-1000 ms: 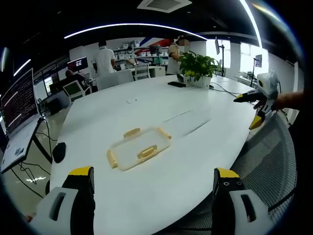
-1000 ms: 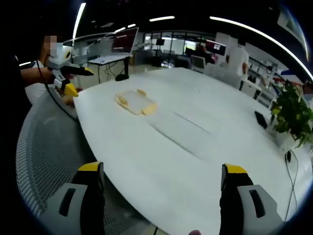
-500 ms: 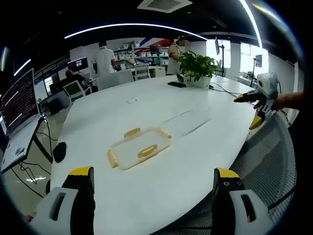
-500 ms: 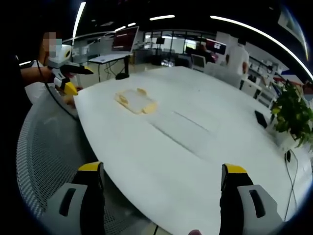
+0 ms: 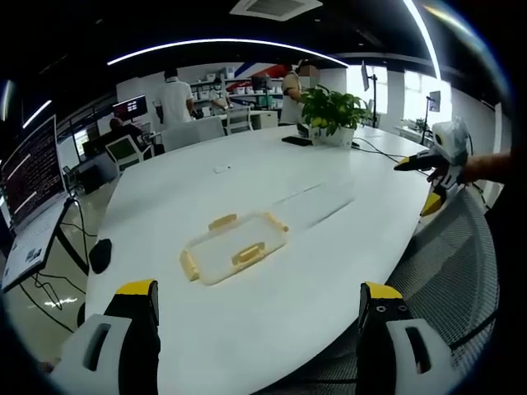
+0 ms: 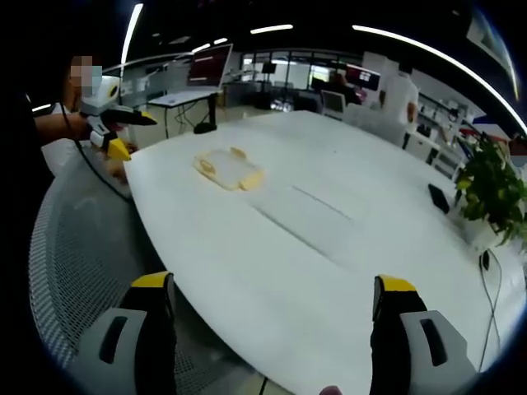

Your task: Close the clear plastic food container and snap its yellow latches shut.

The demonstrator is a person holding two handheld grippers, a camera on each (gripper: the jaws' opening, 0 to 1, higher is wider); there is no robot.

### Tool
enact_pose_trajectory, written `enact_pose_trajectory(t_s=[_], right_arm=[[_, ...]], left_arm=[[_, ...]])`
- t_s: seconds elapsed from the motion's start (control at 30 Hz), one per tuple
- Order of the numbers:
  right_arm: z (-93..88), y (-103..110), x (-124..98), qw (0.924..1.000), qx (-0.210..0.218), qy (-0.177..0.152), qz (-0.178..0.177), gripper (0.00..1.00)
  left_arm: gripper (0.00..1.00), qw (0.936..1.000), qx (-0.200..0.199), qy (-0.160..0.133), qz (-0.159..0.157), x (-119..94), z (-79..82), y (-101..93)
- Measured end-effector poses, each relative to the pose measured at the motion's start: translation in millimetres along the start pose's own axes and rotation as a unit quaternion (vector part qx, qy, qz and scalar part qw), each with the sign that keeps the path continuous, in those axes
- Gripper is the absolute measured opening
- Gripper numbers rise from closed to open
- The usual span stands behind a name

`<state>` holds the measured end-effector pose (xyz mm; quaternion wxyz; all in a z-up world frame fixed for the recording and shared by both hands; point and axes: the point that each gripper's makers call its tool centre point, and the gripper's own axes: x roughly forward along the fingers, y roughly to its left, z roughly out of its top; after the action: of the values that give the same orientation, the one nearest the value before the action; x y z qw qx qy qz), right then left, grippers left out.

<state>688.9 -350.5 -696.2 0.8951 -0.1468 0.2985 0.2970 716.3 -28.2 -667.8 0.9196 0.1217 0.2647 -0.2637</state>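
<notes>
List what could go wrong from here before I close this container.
1. The container is clear on a white table, so its rim is hard to see; jaws may land off the latches.
2. It sits loose, near the table edge; pressing a latch with one gripper might slide it toward that edge.
3. Both the left gripper and right gripper are open and far off, so a long approach may misalign.

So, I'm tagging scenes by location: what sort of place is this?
Probably an open-plan office or lab: a large white meeting table, computer monitors on desks, a potted plant, and people standing at workstations behind.
</notes>
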Motion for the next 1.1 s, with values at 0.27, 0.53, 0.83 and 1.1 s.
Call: enact_pose_trajectory(t_s=[0.27, 0.53, 0.83, 1.1], right_arm=[[-1.2, -1, 0, 1.0000, 0.000, 0.005, 0.001, 0.98], [1.6, 1, 1, 0.9999, -0.005, 0.010, 0.008, 0.98], [7.0, -1, 3, 0.9997, -0.013, 0.015, 0.017, 0.98], [14.3, 3, 7, 0.9980, -0.033, 0.027, 0.046, 0.97]], left_arm=[[0.99, 1.0000, 0.004, 0.006, -0.004, 0, -1.8, 0.3], [0.99, 0.9999, 0.008, 0.007, -0.003, 0, 0.1, 4.5], [0.99, 0.9999, 0.011, 0.011, -0.004, -3, 0.0, 9.4], [0.99, 0.9998, 0.012, 0.015, -0.007, -2, -1.8, 14.5]])
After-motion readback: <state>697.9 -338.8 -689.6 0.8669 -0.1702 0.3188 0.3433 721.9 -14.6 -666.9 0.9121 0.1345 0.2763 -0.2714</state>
